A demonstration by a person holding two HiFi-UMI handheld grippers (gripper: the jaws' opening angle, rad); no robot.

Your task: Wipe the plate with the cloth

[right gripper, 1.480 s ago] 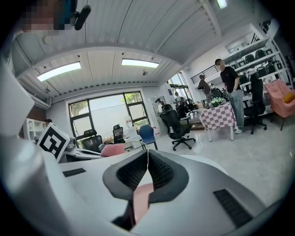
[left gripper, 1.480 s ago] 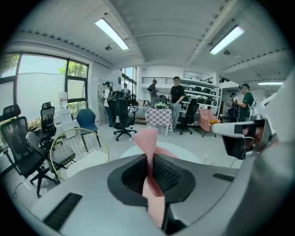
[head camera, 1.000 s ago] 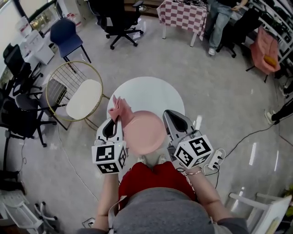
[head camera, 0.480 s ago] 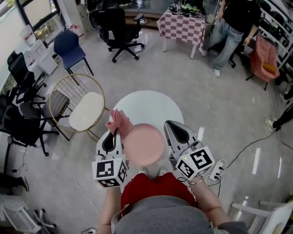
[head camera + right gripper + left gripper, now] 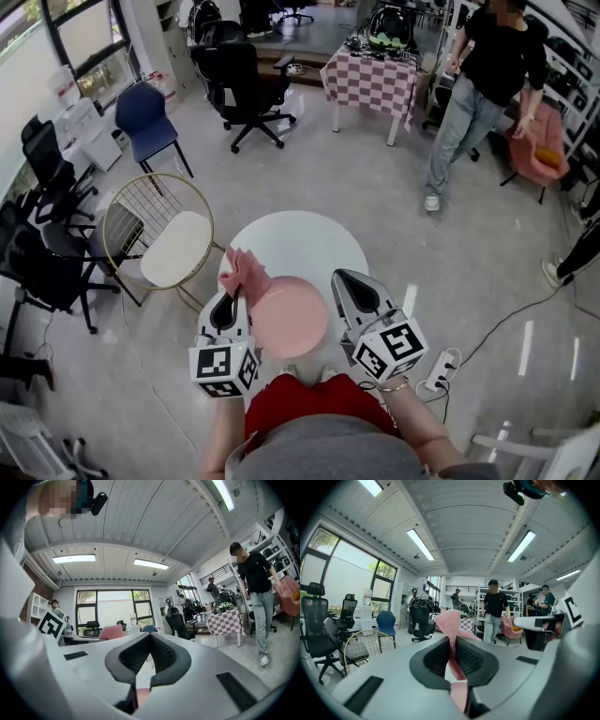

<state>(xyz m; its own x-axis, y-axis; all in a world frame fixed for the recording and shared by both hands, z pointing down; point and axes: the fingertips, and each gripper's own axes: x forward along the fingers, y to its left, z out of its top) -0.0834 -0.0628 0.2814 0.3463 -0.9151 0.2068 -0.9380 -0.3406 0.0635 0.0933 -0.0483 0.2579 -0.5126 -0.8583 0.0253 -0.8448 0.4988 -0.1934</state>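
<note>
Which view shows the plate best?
Head view: the plate shows its whole pink face. The right gripper view shows just a pink sliver between its jaws; the left gripper view shows none clearly.

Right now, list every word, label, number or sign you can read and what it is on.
No readable text in any view.
The left marker cube and right marker cube: black-and-white coded squares, no letters.
The white boxes by the window: any print too small to read.
The pink plate and pink cloth: no print visible.
</note>
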